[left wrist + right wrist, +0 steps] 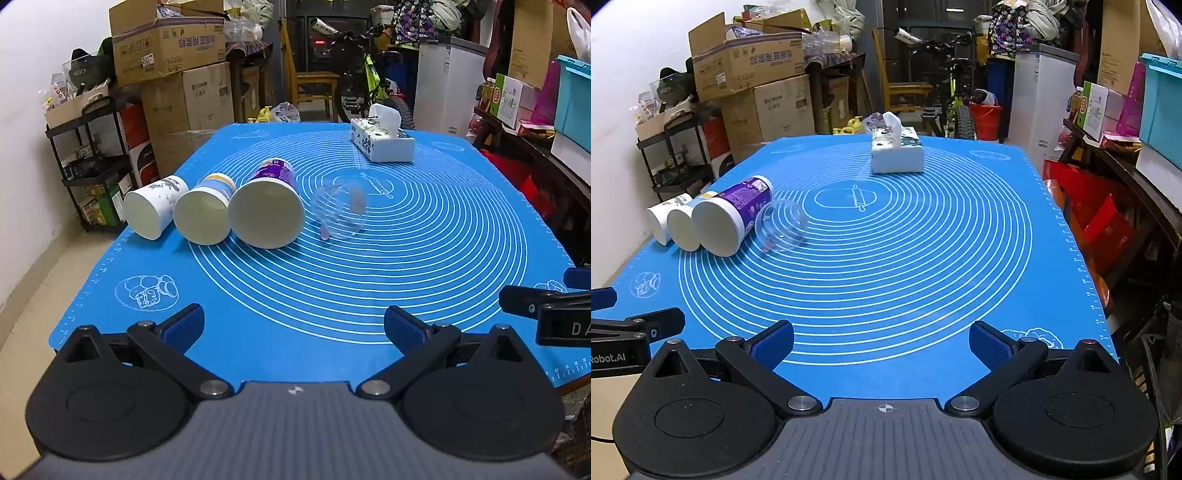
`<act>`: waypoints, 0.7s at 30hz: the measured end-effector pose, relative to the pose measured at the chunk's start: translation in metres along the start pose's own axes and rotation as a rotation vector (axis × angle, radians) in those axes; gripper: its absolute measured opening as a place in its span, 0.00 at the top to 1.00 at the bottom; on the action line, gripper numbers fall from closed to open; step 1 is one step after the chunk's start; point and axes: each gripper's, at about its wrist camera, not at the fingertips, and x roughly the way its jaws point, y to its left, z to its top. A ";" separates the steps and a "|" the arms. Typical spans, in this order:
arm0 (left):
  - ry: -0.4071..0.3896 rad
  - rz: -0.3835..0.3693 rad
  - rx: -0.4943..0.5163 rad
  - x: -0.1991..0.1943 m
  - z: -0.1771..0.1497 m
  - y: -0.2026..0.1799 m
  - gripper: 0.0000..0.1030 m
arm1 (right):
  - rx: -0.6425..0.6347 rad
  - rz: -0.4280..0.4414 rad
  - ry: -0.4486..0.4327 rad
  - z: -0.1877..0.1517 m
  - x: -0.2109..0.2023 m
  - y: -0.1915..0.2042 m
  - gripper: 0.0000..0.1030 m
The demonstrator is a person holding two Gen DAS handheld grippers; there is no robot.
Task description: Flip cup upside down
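Note:
Several cups lie on their sides in a row on the blue mat (332,295), mouths toward me. From left: a white printed paper cup (153,206), a white cup with blue and yellow bands (205,214), a larger purple-labelled cup (267,210) and a clear plastic cup (341,212). The right wrist view shows them at the mat's left: white cup (663,221), banded cup (685,229), purple cup (729,218), clear cup (783,225). My left gripper (293,325) is open and empty near the front edge. My right gripper (882,341) is open and empty too.
A tissue box (382,142) stands at the mat's far side, also in the right wrist view (897,153). Cardboard boxes (173,74), a black shelf rack (92,166), a bicycle (365,85) and a white cabinet (448,81) surround the table.

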 end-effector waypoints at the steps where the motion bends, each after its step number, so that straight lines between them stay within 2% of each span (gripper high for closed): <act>1: 0.000 -0.001 -0.001 0.000 0.000 0.000 0.01 | 0.000 0.000 -0.001 0.000 0.000 0.000 0.03; 18: 0.003 -0.007 0.014 0.004 -0.004 0.006 0.01 | 0.001 0.001 -0.004 -0.001 0.001 -0.002 0.03; 21: 0.007 -0.001 0.022 0.002 -0.001 -0.003 0.01 | 0.002 0.002 -0.004 -0.001 0.001 -0.003 0.03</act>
